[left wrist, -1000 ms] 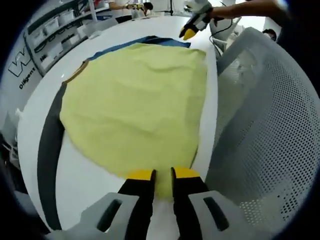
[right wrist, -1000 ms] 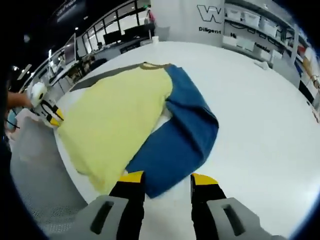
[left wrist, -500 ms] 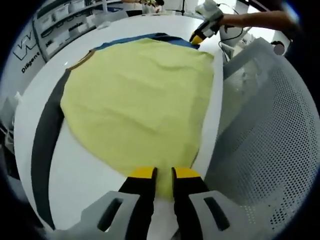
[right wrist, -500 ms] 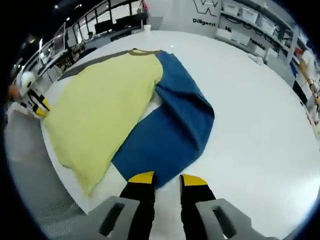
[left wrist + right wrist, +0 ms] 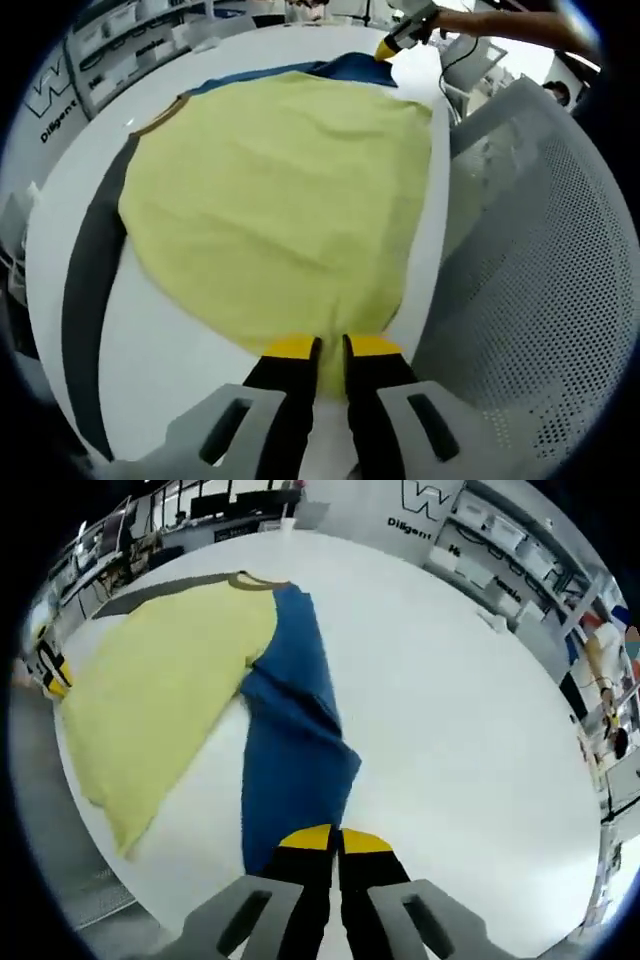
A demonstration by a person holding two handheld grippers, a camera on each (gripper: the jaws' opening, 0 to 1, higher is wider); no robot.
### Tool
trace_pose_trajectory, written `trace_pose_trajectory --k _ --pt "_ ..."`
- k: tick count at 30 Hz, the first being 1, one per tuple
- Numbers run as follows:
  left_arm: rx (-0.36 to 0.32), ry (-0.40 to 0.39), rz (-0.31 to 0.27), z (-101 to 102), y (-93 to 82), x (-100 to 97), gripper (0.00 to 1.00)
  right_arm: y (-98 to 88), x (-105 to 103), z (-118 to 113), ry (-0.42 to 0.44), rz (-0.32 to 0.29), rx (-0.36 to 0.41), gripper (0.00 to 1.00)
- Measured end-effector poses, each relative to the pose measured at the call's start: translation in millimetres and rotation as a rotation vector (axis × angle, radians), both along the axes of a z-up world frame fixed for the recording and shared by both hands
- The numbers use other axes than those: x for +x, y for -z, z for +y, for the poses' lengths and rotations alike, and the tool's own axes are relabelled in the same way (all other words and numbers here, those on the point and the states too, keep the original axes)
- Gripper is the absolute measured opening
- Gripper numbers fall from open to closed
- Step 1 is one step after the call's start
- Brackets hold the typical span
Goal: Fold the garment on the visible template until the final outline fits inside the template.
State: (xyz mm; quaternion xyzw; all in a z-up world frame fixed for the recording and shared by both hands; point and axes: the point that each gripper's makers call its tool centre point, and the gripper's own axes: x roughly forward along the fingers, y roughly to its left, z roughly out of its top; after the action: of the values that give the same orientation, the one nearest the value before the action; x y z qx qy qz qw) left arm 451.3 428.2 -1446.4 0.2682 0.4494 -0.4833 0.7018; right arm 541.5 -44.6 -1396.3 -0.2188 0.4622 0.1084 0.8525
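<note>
In the left gripper view, the left gripper (image 5: 330,347) has its two yellow-tipped jaws drawn nearly together on the near hem of the garment (image 5: 280,190), pinching the yellow cloth at the table's edge. The yellow panel spreads away from the jaws across the white table (image 5: 160,355), lying mostly flat with soft creases. A dark grey template (image 5: 85,290) runs as a curved band along the yellow panel's left side, partly under the cloth. At the far end of the garment a brown neckline trim (image 5: 160,115) shows, and beyond the yellow panel a blue part of the garment peeks out. There the right gripper (image 5: 385,48) meets the blue cloth, with a person's arm (image 5: 500,22) reaching in behind it. A grey mesh chair back (image 5: 530,280) stands just beside the table on the right.

In the right gripper view, the right gripper (image 5: 335,835) has its jaws clenched on the near end of the blue sleeve (image 5: 290,770), which runs as a long rumpled strip from the jaws up to the neckline. The yellow body lies to the left of the sleeve, flat on the table, with the template showing at its far edge. The left gripper sits at the garment's far left edge. Shelving with white bins (image 5: 510,545) lines the wall behind the table.
</note>
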Motion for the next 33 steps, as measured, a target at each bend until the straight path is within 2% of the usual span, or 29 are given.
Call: trace_pose_trajectory --k 2,8,11,12,14,15,16,18,19,22,26,28,31,33 --pt "-0.002 -0.006 0.002 0 0.0 -0.3 0.18 -16.6 15 -6 0.002 -0.045 -0.011 0.00" --pt "-0.013 -0.015 0.003 0 0.3 0.0 0.18 -77.3 62 -20 -0.062 -0.215 -0.118 0.00" --pt "-0.009 -0.003 0.007 0 0.2 0.0 0.18 -104.8 79 -20 -0.080 -0.293 -0.145 0.00" --pt "-0.007 -0.001 0.009 0 0.2 0.1 0.18 -118.1 85 -20 -0.098 -0.342 -0.167 0.00" --pt "-0.003 0.005 0.010 0 0.3 0.5 0.17 -131.1 90 -19 -0.115 -0.407 -0.184 0.00" --pt "-0.002 0.006 0.010 0 0.6 0.6 0.17 -135.7 91 -16 -0.150 -0.443 -0.213 0.00" --pt "-0.003 0.006 0.010 0 0.6 0.6 0.17 -132.9 89 -15 -0.175 -0.446 -0.234 0.00" --pt "-0.007 0.004 0.007 0 0.5 0.5 0.17 -115.8 75 -10 -0.239 -0.419 -0.282 0.00" --pt "-0.010 0.003 0.006 0 0.5 0.5 0.17 -95.9 64 -9 -0.285 -0.373 -0.310 0.00" --pt "-0.023 -0.008 0.003 1 0.5 0.4 0.17 -49.9 33 -15 -0.331 -0.263 -0.351 0.00" --pt "-0.029 -0.013 0.003 1 0.4 0.7 0.17 -3.9 -7 -13 -0.313 -0.161 -0.274 0.00" --pt "-0.028 -0.010 0.002 1 0.3 0.7 0.17 7.9 -19 -5 -0.340 -0.151 -0.240 0.00" --pt "-0.028 -0.008 0.006 1 0.5 0.9 0.17 18.7 -34 4 -0.406 -0.125 -0.272 0.00" --pt "-0.029 -0.008 0.009 1 0.5 0.8 0.17 27.2 -44 17 -0.452 -0.118 -0.250 0.00"
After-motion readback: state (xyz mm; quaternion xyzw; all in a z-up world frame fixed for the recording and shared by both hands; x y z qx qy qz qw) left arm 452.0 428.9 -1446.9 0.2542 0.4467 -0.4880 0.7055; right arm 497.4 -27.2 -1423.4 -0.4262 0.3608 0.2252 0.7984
